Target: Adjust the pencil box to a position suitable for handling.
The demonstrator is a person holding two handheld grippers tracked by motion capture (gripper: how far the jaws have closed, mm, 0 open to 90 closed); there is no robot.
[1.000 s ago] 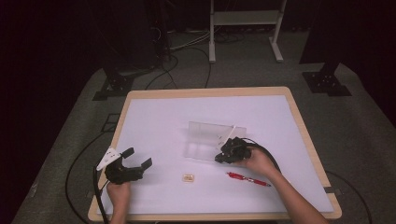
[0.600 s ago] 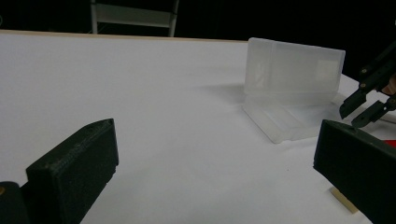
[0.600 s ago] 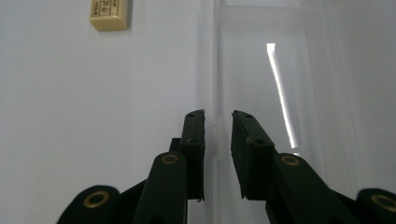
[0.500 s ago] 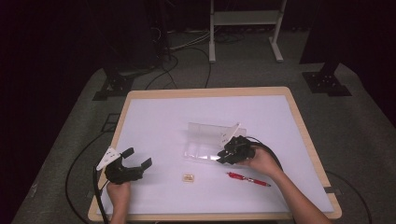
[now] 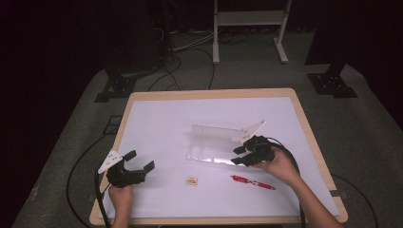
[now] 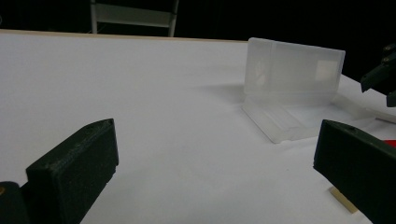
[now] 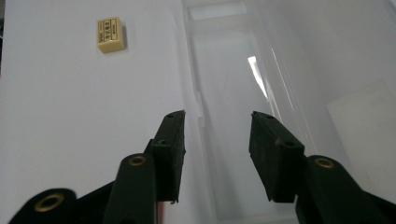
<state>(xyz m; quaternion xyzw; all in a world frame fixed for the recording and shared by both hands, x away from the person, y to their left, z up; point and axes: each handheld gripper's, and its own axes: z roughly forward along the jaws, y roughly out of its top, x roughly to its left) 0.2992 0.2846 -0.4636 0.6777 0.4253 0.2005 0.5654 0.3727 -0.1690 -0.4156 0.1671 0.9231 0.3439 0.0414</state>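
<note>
A clear plastic case (image 5: 214, 145) lies open at the table's middle, its lid standing upright behind the flat base. My right gripper (image 5: 240, 156) is open at the case's right end, its jaws over the base (image 7: 233, 70) and holding nothing. A small tan eraser (image 5: 191, 181) lies in front of the case, apart from it, and is at the upper left in the right gripper view (image 7: 111, 34). A red pen (image 5: 253, 182) lies near the right hand. My left gripper (image 5: 138, 166) hovers open at the front left, pointing toward the case (image 6: 292, 79).
The white table top (image 5: 157, 118) has a wooden rim (image 5: 209, 93). Black cables (image 5: 85, 161) trail off the left side onto the grey floor. A metal stand (image 5: 247, 28) and dark equipment bases are beyond the far edge.
My right gripper has shifted slightly at the case's right end, and the lid now stands more clearly upright. The left gripper has stayed where it was.
</note>
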